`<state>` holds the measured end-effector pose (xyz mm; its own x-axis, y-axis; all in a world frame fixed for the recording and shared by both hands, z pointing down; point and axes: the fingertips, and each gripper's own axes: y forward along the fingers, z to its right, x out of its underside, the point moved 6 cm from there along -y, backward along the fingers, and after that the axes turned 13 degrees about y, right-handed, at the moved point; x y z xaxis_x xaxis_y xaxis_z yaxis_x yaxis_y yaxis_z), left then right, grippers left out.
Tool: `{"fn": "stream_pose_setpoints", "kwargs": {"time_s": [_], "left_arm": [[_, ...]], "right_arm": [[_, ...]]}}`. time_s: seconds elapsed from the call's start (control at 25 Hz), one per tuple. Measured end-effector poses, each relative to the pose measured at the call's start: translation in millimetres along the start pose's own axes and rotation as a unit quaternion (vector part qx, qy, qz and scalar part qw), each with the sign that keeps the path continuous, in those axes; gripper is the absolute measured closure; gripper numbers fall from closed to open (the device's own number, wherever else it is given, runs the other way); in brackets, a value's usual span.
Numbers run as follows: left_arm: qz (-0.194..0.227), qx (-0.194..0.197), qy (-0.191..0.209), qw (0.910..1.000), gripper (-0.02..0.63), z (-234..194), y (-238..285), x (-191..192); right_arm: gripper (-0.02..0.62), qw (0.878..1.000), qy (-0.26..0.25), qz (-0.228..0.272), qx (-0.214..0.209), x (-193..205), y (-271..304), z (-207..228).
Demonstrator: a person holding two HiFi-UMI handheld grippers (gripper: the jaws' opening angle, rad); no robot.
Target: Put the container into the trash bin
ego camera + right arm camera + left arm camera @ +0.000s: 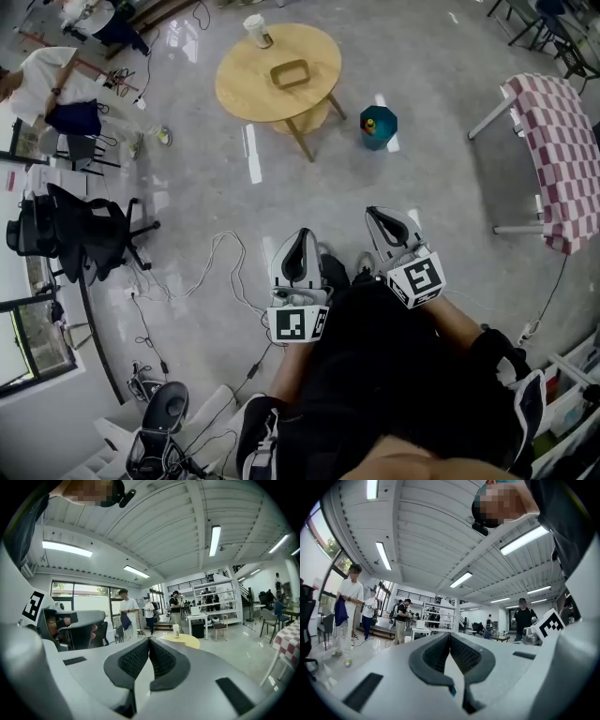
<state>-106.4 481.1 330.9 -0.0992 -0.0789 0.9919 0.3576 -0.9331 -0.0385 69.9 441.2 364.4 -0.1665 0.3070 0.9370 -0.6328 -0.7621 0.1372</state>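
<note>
The container, a white cup (257,30), stands at the far edge of a round wooden table (253,89); the right gripper view shows the cup (176,630) on that table (187,641) some way ahead. A teal trash bin (378,127) sits on the floor just right of the table. My left gripper (300,234) (450,634) and right gripper (380,214) (149,641) are held side by side in front of my body, well short of the table. Both are shut with nothing between the pads.
A small wooden tray (291,73) lies on the round table. A checkered-cloth table (562,150) stands at the right, a black office chair (84,230) at the left, and white cables (216,262) trail across the floor. People stand at the far left (47,84).
</note>
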Motion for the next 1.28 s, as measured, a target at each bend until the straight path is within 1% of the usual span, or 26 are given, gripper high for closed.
{"fn": "stream_pose_setpoints", "kwargs": {"time_s": [0.12, 0.24, 0.56, 0.68, 1.04, 1.28], "left_arm": [[-0.006, -0.005, -0.001, 1.0000, 0.595, 1, 5, 4], [-0.008, -0.011, -0.004, 0.9999, 0.595, -8, 18, 10], [-0.010, -0.011, -0.020, 0.9997, 0.595, -53, 74, 34], [-0.005, -0.008, -0.020, 0.9998, 0.595, -79, 104, 37], [-0.005, 0.003, -0.029, 0.9996, 0.595, -178, 182, 47], [0.000, 0.014, -0.030, 0.9995, 0.595, -234, 221, 60]], "right_arm": [[0.569, 1.000, 0.007, -0.005, -0.004, 3, 5, 6], [0.569, 1.000, 0.008, -0.011, -0.007, 5, 20, 12], [0.569, 1.000, -0.002, -0.022, -0.005, -1, 86, 32], [0.569, 1.000, -0.006, -0.028, -0.003, -9, 121, 41], [0.569, 0.999, -0.017, -0.038, 0.012, -38, 240, 53], [0.569, 0.998, -0.024, -0.047, 0.022, -43, 305, 56]]}}
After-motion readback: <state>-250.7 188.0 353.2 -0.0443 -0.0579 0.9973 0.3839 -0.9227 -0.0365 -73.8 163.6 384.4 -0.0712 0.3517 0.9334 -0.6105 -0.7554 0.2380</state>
